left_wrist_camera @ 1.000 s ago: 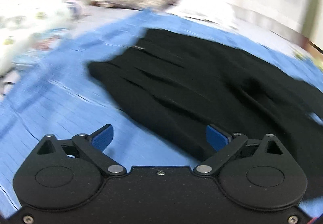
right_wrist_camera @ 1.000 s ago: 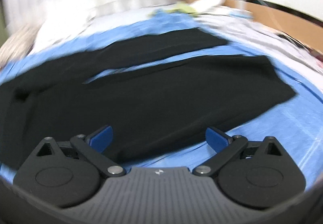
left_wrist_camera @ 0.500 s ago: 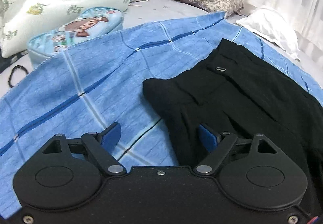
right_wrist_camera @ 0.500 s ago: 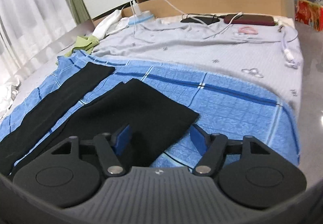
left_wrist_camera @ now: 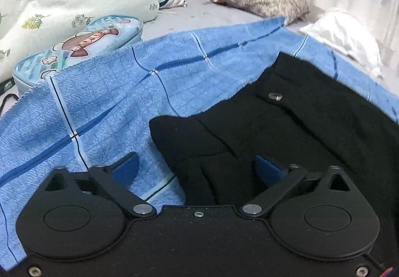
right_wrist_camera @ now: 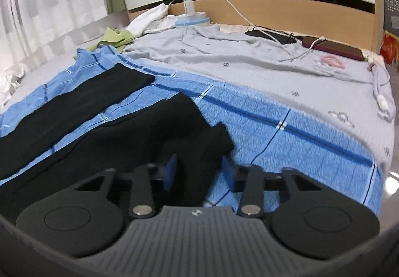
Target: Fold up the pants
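Left wrist view: my left gripper (left_wrist_camera: 197, 168) has jaws wide, opening a touch. The waist corner of the pants (left_wrist_camera: 261, 132) sits between the pads at lower centre, but the pads aren't pressing it. Button (left_wrist_camera: 275, 96) is at centre right, and the blue blanket (left_wrist_camera: 104, 102) fills the left of the frame.

Right wrist view: my right gripper (right_wrist_camera: 198, 172) is closing, with the hem of the near leg (right_wrist_camera: 159, 132) bunched between the pads at lower centre. I can't confirm a firm pinch yet. The far leg (right_wrist_camera: 82, 102) lies flat at left, apart from the near one.

Step, I'd say: grabbing the near edge at waist and hem. Next: close left, finish right, then lift both and carry the near leg over the far one.
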A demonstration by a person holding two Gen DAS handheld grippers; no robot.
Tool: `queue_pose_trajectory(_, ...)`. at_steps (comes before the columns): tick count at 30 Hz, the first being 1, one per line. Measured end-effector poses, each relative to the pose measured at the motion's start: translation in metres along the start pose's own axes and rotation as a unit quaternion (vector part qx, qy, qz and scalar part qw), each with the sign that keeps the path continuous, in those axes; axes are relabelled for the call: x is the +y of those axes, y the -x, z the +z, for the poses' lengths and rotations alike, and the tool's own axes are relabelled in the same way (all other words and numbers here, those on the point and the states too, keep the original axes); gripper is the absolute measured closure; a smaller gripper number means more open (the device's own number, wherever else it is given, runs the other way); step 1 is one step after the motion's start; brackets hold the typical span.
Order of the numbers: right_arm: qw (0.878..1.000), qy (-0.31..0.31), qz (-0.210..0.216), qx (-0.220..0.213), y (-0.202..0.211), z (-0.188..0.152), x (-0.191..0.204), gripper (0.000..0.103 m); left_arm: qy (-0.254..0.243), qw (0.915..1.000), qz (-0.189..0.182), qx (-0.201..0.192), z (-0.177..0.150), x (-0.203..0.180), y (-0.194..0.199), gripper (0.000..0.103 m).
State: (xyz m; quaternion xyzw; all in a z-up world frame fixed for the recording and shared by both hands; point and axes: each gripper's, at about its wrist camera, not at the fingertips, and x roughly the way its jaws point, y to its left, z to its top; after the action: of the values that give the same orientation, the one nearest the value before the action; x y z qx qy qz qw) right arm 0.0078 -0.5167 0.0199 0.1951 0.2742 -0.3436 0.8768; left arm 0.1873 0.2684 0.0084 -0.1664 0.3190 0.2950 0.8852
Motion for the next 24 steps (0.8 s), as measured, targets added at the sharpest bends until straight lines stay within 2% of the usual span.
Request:
queue_pose_trajectory(1,1.0,0.001,-0.004,0.001,-0.001,0.002,0.001,0.075,0.004,1.0,-0.005,-0.007,0.001,0.002,0.003,0.032)
queue_pose_trajectory(2,1.0,0.001,-0.006,0.003,-0.002,0.004,0.002,0.08,0.008,0.9998,-0.014,-0.01,0.001,0.004,0.006,0.042)
queue_pose_trajectory(6,1.0,0.007,-0.004,0.01,-0.002,0.008,0.003,0.09,0.035,0.9987,-0.036,-0.005,0.003,0.013,0.011,0.047)
queue_pose_trajectory(7,1.0,0.006,-0.002,0.011,-0.002,0.009,0.003,0.092,0.039,0.9984,-0.04,-0.004,0.003,0.015,0.013,0.053)
queue_pose_trajectory(9,1.0,0.007,-0.003,0.011,0.0,0.01,0.003,0.096,0.041,0.9982,-0.043,-0.007,0.003,0.016,0.016,0.075)
queue_pose_trajectory(10,1.0,0.014,-0.007,0.01,0.001,0.012,0.004,0.096,0.035,0.9986,-0.037,-0.015,0.003,0.015,0.02,0.091)
queue_pose_trajectory(14,0.998,0.043,-0.037,-0.007,0.011,0.019,0.01,0.097,-0.011,0.9988,-0.005,-0.047,0.01,0.006,0.046,0.091)
queue_pose_trajectory(17,0.998,0.046,-0.042,-0.01,0.016,0.029,0.008,0.097,-0.036,0.9974,0.011,-0.061,0.018,0.002,0.067,0.091)
queue_pose_trajectory(24,0.998,0.043,-0.034,-0.024,0.04,0.047,-0.008,0.097,-0.033,0.9971,0.027,-0.064,0.033,0.023,0.116,0.091)
